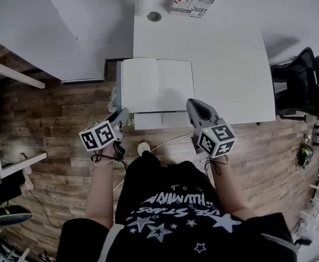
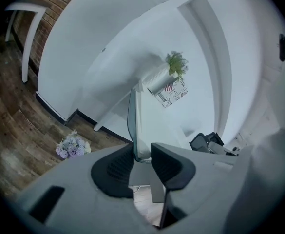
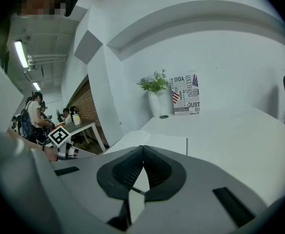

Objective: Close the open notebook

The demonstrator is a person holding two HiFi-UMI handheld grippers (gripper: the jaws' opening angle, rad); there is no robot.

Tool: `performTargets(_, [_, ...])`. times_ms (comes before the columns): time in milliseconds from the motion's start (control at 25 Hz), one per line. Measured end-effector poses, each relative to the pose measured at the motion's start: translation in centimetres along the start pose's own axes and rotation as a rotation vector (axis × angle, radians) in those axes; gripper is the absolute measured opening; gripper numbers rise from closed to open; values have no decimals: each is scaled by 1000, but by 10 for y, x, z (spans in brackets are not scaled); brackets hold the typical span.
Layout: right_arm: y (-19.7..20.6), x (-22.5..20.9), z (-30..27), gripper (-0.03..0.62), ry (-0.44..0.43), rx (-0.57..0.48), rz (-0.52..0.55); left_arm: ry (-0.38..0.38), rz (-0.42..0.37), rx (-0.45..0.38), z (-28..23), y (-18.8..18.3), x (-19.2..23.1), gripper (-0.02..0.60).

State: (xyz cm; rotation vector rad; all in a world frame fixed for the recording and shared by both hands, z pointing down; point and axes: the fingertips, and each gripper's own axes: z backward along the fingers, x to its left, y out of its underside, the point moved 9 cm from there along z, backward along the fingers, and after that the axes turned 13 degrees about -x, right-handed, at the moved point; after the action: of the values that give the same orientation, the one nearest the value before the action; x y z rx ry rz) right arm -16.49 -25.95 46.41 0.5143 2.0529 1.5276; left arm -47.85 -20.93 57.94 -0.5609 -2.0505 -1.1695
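Your notebook lies open and flat, blank white pages up, at the near left corner of the white table.

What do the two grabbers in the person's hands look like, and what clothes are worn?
The left gripper and the right gripper are grey, pointed shells with black ribbed pads inside. Each carries a white cube printed with black square markers. Thin dark cords loop by the wrists. The person wears a short-sleeved black T-shirt with white stars and lettering.
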Motion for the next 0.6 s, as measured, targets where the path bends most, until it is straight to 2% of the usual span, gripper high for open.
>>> performTargets(80, [0, -1, 2, 2, 1, -9, -2, -22, -36, -20, 5, -4, -4, 92])
performTargets(200, [-1, -2, 7, 2, -3, -27, -6, -37, -105, -38, 9, -10, -17, 65])
performTargets(400, [-9, -9, 21, 2, -24, -58, -14, -30, -194, -100, 22, -19, -54, 52])
performTargets(600, [-14, -26, 37, 2, -39, -84, -21, -34, -322, -139, 24, -23, -96, 49])
